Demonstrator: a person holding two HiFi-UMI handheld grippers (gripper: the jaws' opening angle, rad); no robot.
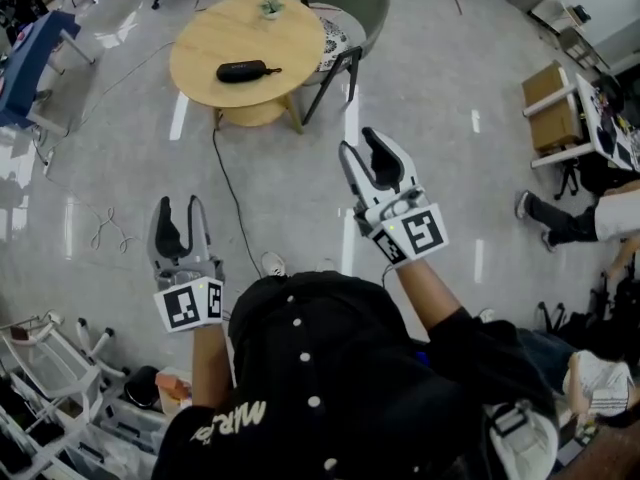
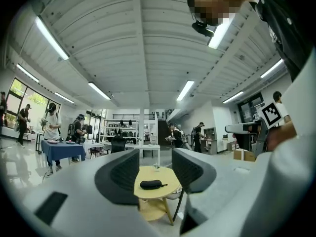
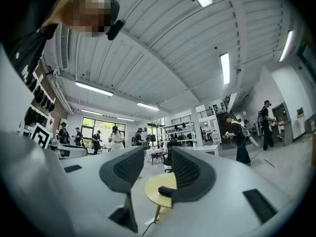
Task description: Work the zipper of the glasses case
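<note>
The black glasses case (image 1: 241,70) lies on a small round wooden table (image 1: 205,43) far ahead of me, its pull tab pointing right. In the left gripper view the glasses case (image 2: 150,184) shows between the jaws in the distance. The right gripper view has the glasses case (image 3: 164,191) half hidden behind the right jaw. My left gripper (image 1: 179,225) is held low at the left, open and empty. My right gripper (image 1: 367,163) is raised nearer the table, open and empty. Both are well short of the case.
A grey chair (image 1: 350,23) stands against the table's right side. A black cable (image 1: 228,183) runs across the shiny floor from the table toward me. A cardboard box on a white rack (image 1: 553,108) is at the right. People stand at tables in the background.
</note>
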